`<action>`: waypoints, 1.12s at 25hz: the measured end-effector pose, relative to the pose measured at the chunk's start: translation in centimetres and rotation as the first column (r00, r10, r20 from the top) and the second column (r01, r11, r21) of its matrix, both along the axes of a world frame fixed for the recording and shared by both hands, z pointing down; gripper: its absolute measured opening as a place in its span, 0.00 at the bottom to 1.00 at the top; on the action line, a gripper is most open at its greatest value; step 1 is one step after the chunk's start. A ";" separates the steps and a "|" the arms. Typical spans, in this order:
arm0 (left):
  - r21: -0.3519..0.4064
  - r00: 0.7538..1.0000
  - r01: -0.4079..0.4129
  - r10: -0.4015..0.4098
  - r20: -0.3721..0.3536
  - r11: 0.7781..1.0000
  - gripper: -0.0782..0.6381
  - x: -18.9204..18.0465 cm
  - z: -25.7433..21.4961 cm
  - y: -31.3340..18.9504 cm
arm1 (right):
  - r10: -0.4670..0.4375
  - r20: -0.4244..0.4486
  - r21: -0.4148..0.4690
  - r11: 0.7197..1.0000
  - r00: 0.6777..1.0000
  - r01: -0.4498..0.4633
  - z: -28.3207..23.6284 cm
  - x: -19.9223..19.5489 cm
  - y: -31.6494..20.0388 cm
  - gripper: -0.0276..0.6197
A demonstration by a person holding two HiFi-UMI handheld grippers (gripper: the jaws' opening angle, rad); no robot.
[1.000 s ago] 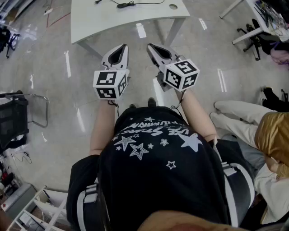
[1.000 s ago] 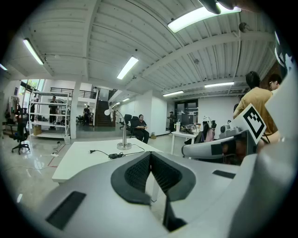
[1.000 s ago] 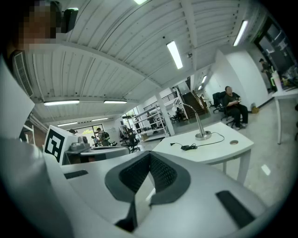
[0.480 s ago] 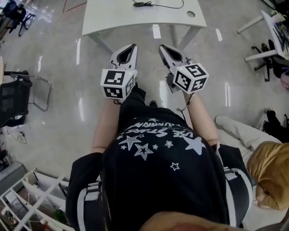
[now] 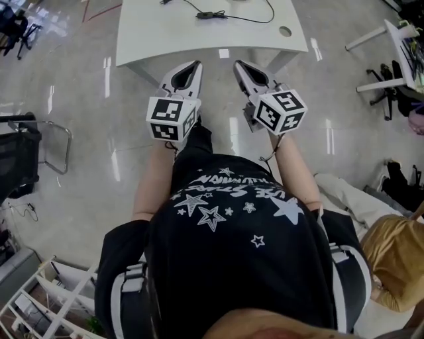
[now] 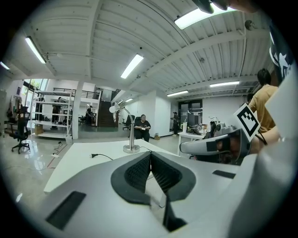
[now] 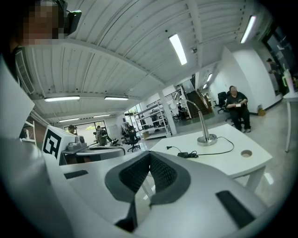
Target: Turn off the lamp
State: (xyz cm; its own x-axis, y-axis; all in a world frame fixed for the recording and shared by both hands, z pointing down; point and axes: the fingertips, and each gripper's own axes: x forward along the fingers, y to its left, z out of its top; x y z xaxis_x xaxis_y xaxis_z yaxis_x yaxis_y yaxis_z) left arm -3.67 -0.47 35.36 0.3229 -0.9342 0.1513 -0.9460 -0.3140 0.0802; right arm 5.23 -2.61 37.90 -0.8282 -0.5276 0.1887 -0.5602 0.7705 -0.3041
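Note:
A silver desk lamp point(image 6: 129, 130) with a round base and curved neck stands on the far part of the white table point(image 5: 165, 33). It also shows in the right gripper view as the lamp point(image 7: 203, 125), its black cord running to an adapter point(image 7: 188, 154). Both grippers are held side by side short of the table's near edge, pointing at it. My left gripper point(image 5: 192, 66) is shut with nothing between its pads point(image 6: 139, 172). My right gripper point(image 5: 240, 65) is likewise shut and empty. Neither touches the lamp or the table.
The adapter point(image 5: 211, 14) and cord lie on the table, with a round cable hole point(image 5: 285, 31) at its right end. A black chair point(image 5: 26, 152) stands left, another desk point(image 5: 397, 40) at upper right, a seated person point(image 5: 391, 258) at lower right, and a white rack point(image 5: 40, 298) at lower left.
The person has stepped towards the table, which now lies closer under both gripper tips. Both grippers moved forward together and stayed shut.

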 end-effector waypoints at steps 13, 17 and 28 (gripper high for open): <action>-0.032 0.993 -0.116 0.116 -0.017 0.993 0.12 -7.3 1.4 -12.9 | 0.118 -0.052 -0.029 0.992 0.992 -0.119 1.5 -7.1 -13.3 0.05; -0.031 0.991 -0.136 0.135 -0.008 0.990 0.12 -9.9 2.1 -15.8 | 0.144 -0.104 -0.030 0.989 0.984 -0.147 2.8 -9.2 -16.4 0.05; -0.105 0.964 -0.263 0.266 0.011 0.959 0.12 -10.4 6.1 -19.9 | 0.206 -0.151 -0.102 0.970 0.967 -0.222 5.9 -10.4 -20.2 0.05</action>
